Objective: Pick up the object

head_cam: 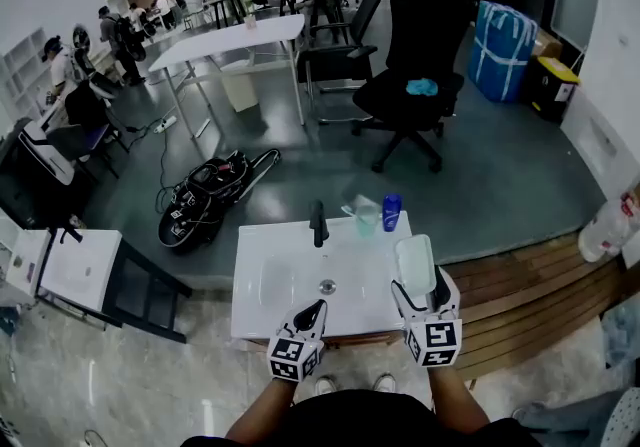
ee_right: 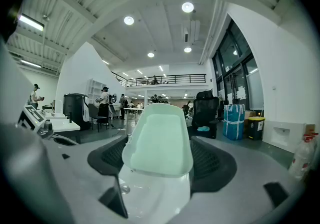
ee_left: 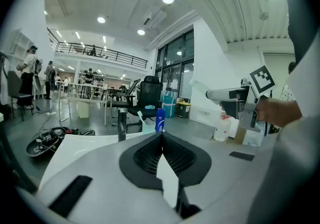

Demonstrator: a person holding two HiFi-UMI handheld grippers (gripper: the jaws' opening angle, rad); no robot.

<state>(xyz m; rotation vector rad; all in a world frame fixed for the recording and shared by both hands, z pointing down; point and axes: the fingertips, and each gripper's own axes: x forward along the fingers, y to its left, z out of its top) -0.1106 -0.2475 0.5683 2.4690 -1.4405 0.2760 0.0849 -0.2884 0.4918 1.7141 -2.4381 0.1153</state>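
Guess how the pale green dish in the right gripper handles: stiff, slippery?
Likely stiff and light: the pale green dish looks thin-walled and holds its shape in the right gripper. Probably slippery: its surface looks smooth. Gripped at one end, it may pivot.

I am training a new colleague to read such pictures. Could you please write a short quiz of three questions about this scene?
1. True or false: the left gripper has its jaws together, with nothing between them.
2. What does the right gripper hold? A) a black faucet B) a pale green tray C) an office chair
3. Fill in: on the white sink, the blue bottle stands beside a clear ____.
Key: 1 true; 2 B; 3 cup.
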